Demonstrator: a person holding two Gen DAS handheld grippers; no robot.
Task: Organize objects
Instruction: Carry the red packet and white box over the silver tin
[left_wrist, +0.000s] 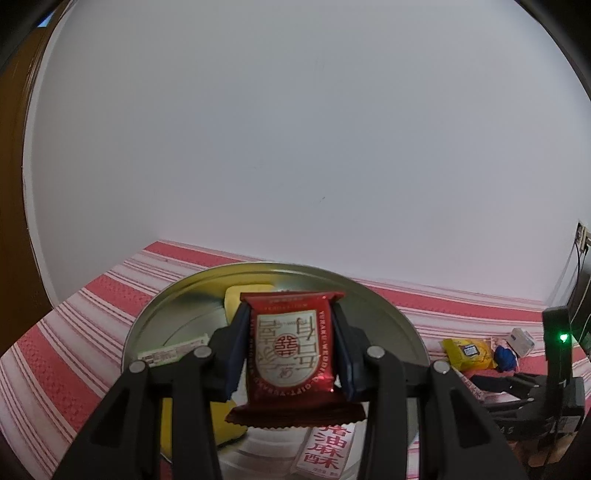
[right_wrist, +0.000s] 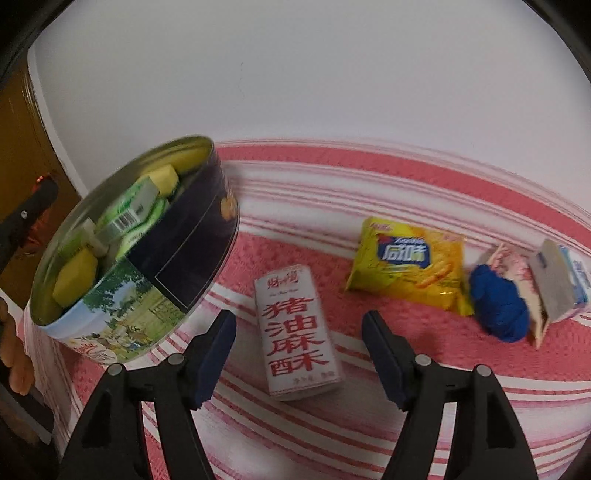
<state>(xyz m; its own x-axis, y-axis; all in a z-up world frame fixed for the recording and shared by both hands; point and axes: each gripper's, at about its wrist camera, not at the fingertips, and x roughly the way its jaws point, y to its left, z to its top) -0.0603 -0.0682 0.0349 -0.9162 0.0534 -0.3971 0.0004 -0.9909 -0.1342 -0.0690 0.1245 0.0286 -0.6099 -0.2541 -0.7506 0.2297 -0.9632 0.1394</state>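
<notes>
Pinching a red packet (left_wrist: 291, 345) by its sides over the tin (left_wrist: 399, 314), the left gripper (left_wrist: 291, 354) could drop it outside the rim if it lets go off-centre. Beyond, the right gripper (right_wrist: 299, 354) hangs spread above a white box (right_wrist: 297, 336); closing crookedly would skid it across the cloth (right_wrist: 424, 369).

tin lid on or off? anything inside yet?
Off, no lid in view. The tin is open-topped and partly filled with yellow and green packets. The left tool holds a red packet over it.
</notes>
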